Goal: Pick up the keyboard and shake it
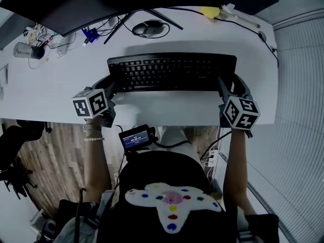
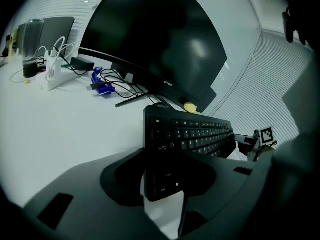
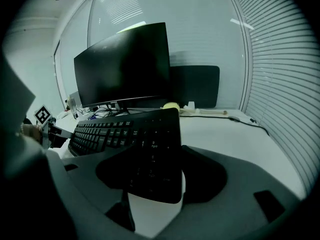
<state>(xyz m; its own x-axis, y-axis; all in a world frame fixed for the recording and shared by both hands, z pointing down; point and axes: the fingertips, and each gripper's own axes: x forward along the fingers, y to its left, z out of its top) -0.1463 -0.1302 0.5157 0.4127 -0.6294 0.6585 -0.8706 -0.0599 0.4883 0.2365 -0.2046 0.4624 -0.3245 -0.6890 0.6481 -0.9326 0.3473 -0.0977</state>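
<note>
Keyboard (image 1: 172, 71) runs left-right before the monitor (image 2: 160, 39), keys up, top row toward it. Left gripper (image 1: 112, 86) clamps its left end, right gripper (image 1: 224, 87) its right end. The gripper views show jaws closed on it; the head view shows the whole span.

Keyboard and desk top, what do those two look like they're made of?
The keyboard looks like black moulded plastic, matte: dull keycaps, printed legends, rounded corners. The desk top looks like white laminate or painted board, smooth, with soft shadows and no grain; its core cannot be told.
</note>
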